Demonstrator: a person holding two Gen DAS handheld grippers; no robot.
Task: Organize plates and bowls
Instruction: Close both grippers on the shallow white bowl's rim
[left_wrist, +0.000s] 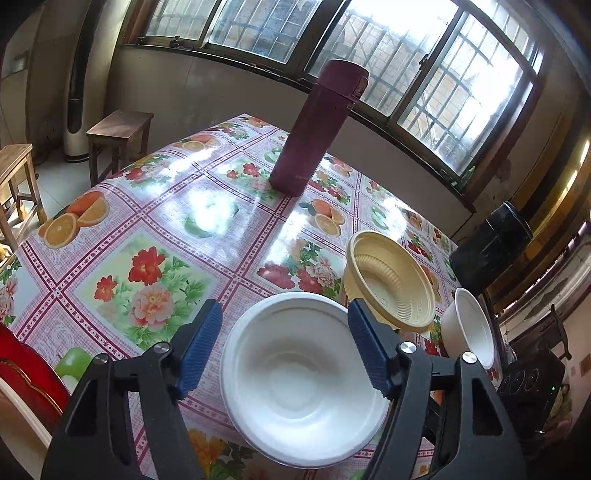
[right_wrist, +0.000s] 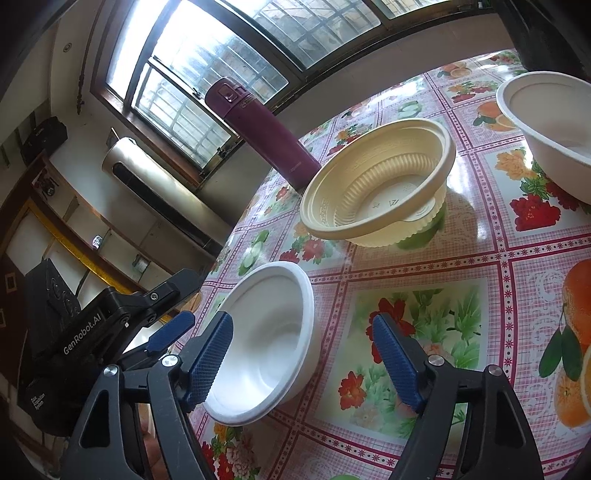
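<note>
Left tool (left_wrist: 284, 347) released around near white moulded-pulp bowl (left_wrist: 303, 376); right tool (right_wrist: 303, 362) released. Centre pads on rim, clench gently.

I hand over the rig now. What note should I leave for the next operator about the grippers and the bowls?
Left gripper: jaws open, straddling a white bowl, no grip yet.
Right gripper: jaws open, one pad at the rim of the other white bowl, not clamped.
Yellow bowl sits apart from both on the table; maroon flask behind it.
Done: nothing stacked. Left: grasp the bowls and nest them.
</note>
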